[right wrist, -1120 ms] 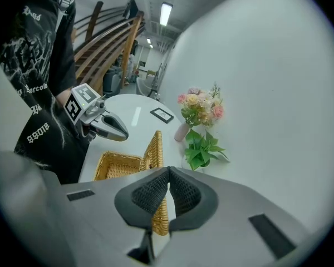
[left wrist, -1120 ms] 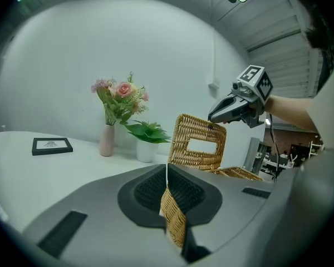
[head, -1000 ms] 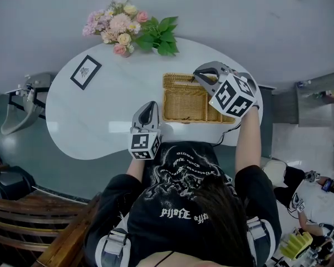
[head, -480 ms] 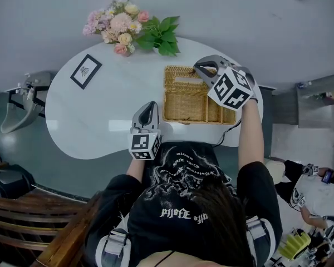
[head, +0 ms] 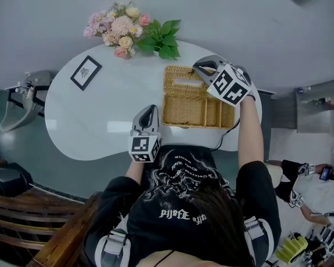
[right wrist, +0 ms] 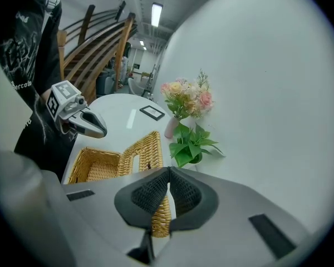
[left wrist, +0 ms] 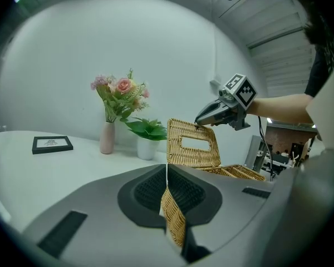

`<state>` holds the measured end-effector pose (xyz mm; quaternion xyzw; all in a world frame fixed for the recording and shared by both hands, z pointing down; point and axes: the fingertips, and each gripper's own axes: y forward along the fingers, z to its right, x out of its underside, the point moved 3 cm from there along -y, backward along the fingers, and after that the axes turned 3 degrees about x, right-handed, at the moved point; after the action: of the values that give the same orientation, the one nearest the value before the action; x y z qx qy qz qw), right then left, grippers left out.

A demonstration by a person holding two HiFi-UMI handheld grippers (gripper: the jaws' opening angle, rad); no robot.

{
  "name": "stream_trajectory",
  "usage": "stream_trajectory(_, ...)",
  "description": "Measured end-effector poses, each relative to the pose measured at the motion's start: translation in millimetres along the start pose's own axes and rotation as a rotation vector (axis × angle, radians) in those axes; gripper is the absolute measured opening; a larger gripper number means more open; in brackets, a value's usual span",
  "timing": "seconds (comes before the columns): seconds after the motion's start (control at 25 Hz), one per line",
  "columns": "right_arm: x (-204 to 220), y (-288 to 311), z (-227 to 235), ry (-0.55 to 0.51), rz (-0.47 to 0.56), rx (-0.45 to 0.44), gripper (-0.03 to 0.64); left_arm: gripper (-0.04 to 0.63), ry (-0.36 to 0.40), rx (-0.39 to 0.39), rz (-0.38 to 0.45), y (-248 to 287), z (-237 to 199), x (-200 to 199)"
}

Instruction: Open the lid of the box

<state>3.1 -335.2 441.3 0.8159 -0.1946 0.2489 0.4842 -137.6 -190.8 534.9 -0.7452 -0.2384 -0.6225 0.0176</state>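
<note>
Our right gripper (head: 197, 66) swung the lid (head: 181, 91) further back, fingers pinching its edge. Left gripper (head: 148, 110) pinches the box (head: 192, 113) wall; let's arc smoothly, not tug.

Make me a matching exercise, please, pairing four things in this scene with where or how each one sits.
Things: 1 wicker lid; 2 picture frame; 3 bouquet; 4 left gripper.
States: A standing in a pink vase; B shut on the wicker box's wall; C raised, pinched by the right gripper; D lying on the table's left part.
Pairs: 1-C; 2-D; 3-A; 4-B.
</note>
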Motion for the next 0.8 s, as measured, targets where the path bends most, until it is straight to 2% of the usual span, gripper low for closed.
stream_trajectory(0.8,31,53,23,0.077,-0.07,-0.098,0.034,0.026,-0.014,-0.039,-0.033,12,-14,-1)
